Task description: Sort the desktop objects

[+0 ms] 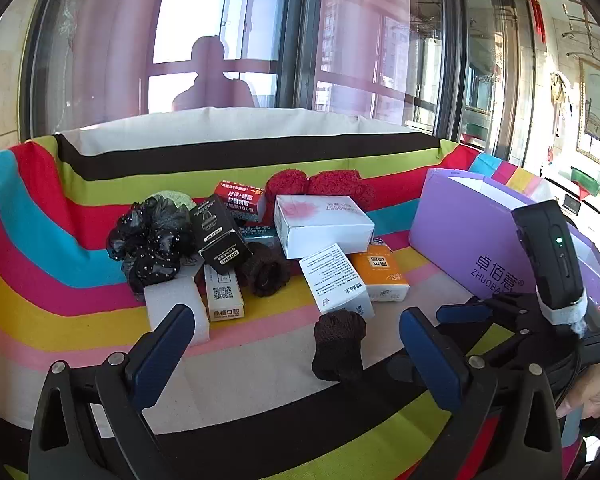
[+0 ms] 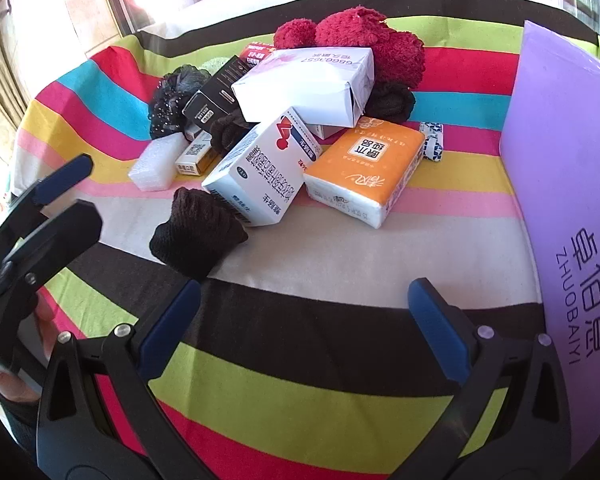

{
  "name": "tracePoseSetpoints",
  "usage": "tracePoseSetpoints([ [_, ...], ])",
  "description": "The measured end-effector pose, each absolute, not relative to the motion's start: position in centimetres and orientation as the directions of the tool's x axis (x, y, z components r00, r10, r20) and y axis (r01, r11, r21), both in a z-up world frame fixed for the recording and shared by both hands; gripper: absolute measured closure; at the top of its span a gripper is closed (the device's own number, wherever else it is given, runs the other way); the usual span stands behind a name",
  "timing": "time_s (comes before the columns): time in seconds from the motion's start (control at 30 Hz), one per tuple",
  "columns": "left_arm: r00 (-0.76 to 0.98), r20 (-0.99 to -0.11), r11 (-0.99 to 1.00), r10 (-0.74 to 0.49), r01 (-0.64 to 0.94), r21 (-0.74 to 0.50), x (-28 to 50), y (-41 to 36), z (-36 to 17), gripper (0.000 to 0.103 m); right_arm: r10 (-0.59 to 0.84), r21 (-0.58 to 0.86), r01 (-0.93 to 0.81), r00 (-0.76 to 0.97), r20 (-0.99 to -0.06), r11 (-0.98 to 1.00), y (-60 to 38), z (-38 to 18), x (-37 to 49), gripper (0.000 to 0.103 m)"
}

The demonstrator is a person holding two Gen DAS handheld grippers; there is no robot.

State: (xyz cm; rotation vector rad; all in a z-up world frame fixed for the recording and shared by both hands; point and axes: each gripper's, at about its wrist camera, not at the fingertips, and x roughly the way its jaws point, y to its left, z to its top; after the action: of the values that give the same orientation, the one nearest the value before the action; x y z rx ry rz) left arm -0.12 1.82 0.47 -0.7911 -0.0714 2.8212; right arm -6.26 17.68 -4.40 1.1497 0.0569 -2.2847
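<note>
1. The left gripper (image 1: 296, 344), black-framed with blue pads, is hanging with its jaws spread wide apart over the striped multicoloured cloth (image 1: 60, 280) covering the desk, gripping nothing.
2. The right gripper (image 2: 308, 312), of the same build, is likewise standing with jaws wide apart and empty, tilting down over the black and green stripes near the desk's front edge.
3. A dark brown knitted sock-like piece (image 1: 338, 344) is lying on the pale stripe nearest the grippers, showing between the left gripper's fingers in that view without either pad touching it.
4. Behind it a heap of objects is sitting around the middle of the desk: a white carton with blue print (image 2: 260, 168) is leaning against an orange-and-white tissue pack (image 2: 368, 168), and a larger white box with pink flower print (image 2: 308, 84) is resting on top of the heap.
5. Fluffy red knitted pieces (image 2: 364, 44) are lying behind the white box, toward the far edge.
6. On the heap's left side a black sequinned fabric scrunchie (image 1: 148, 240), a black box with a padlock picture (image 1: 216, 232) and a white foam block (image 1: 176, 308) are lying close together.
7. A tall lilac open-topped box with dark lettering (image 2: 568, 184) is standing along the right edge of the desk, apart from the heap.
8. A small blue-and-white patterned roll (image 2: 434, 142) is lying between the tissue pack and the lilac box.
</note>
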Motion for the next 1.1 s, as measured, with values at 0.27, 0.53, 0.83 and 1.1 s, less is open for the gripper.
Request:
tracePoseSetpoints([
  [0.27, -0.785, -0.556, -0.962, 0.272, -0.226, -0.151, -1.1, 1.9, -0.2, 0.015, -0.604, 0.41, 0.459, -0.451, -0.657, -0.788, 22.1, -4.0, -6.8, 0.0],
  [0.53, -0.693, -0.654, -0.951, 0.303, -0.265, -0.159, -2.9, 3.3, -1.7, 0.034, -0.666, 0.543, 0.387, -0.409, -0.623, -0.745, 22.2, -4.1, -8.6, 0.0],
  [0.83, -0.689, -0.646, -0.944, 0.329, -0.241, -0.224, -3.1, 2.5, -1.8, 0.038, -0.622, 0.57, 0.26, -0.431, -0.654, -0.779, 20.7, -3.0, -12.3, 0.001],
  [1.1, -0.699, -0.634, -0.937, 0.33, -0.162, -0.31, -4.3, 3.0, -0.9, 0.034, -0.6, 0.586, 0.193, -0.46, -0.655, -0.787, 21.0, -3.1, -13.9, 0.004],
])
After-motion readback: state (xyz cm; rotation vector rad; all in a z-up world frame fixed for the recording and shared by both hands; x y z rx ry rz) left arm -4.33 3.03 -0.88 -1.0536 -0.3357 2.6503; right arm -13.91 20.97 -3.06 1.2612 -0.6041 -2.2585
